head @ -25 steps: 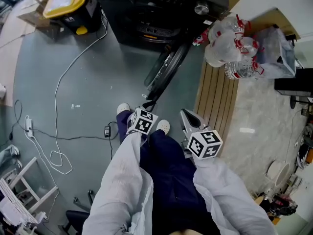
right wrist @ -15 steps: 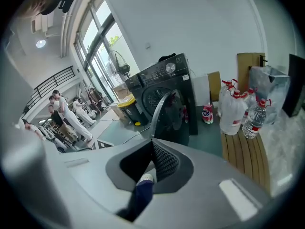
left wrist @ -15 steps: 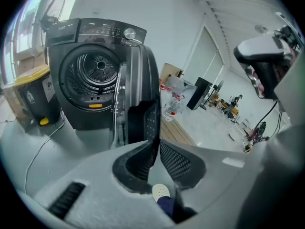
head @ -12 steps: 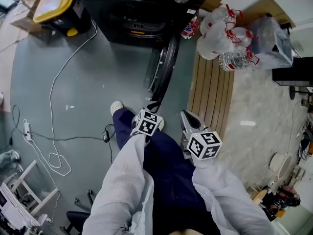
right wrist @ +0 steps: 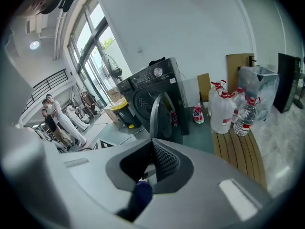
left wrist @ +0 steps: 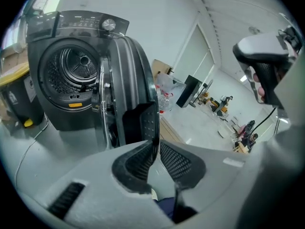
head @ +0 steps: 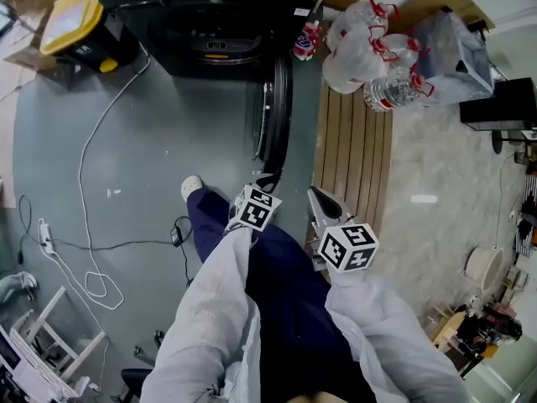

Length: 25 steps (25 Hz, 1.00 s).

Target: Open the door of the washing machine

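Observation:
The dark front-loading washing machine [head: 210, 19] stands at the top of the head view. Its round door [head: 277, 107] is swung out and shows edge-on, at about a right angle to the machine's front. My left gripper [head: 268, 178] is at the door's free edge. In the left gripper view the gripper [left wrist: 153, 128] is shut on the door's rim [left wrist: 143, 120], with the drum [left wrist: 71, 70] open behind. My right gripper [head: 317, 198] hangs shut and empty to the right of the door. From the right gripper view [right wrist: 152, 144] the door [right wrist: 157, 113] lies ahead, untouched.
A yellow-lidded bin [head: 71, 19] stands left of the machine. A white cable [head: 88, 166] runs over the grey floor. Water jugs [head: 357, 44] and a strip of wooden slats [head: 352, 158] are on the right. My shoe [head: 191, 188] is below the door. People [right wrist: 57, 116] stand far off.
The door has swung further out, from a slant to about square with the machine's front. My left gripper moved with its rim, and both grippers drew back from the machine.

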Available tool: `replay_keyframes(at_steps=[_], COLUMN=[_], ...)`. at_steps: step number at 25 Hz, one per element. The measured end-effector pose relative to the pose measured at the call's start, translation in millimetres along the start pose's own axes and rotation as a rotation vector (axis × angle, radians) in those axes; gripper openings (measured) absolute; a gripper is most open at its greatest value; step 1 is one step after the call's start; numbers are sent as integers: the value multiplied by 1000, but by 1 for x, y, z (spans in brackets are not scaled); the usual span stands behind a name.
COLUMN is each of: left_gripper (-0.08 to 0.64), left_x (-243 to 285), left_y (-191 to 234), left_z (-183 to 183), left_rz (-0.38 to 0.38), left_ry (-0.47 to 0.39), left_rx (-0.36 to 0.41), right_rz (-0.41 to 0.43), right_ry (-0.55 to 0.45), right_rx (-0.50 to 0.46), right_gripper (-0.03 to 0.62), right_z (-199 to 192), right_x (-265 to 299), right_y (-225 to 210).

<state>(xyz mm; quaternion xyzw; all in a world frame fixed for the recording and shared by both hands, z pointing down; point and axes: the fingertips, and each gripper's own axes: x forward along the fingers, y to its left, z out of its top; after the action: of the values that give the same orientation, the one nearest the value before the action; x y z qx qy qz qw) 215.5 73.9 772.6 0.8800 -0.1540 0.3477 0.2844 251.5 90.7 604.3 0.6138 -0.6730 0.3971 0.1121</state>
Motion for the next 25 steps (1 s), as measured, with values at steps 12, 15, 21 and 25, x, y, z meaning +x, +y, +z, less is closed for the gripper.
replay_keyframes(at_steps=[12, 15, 21, 25], left_gripper=[146, 142, 132, 110], left_x=[-79, -124, -218, -272], left_y=[-3, 0, -3, -19], left_z=[10, 39, 107, 141], left_rz=[2, 32, 101, 128], left_ry=[-34, -124, -317, -413], left_rx=[-87, -130, -128, -97], right_rz=[94, 156, 208, 267], right_ry=[-44, -62, -116, -153], right_rx=[-8, -24, -106, -151], right_gripper=[8, 8, 8, 8], right_z=[29, 46, 83, 105], right_x=[-19, -26, -48, -64], right_y=[22, 41, 67, 84])
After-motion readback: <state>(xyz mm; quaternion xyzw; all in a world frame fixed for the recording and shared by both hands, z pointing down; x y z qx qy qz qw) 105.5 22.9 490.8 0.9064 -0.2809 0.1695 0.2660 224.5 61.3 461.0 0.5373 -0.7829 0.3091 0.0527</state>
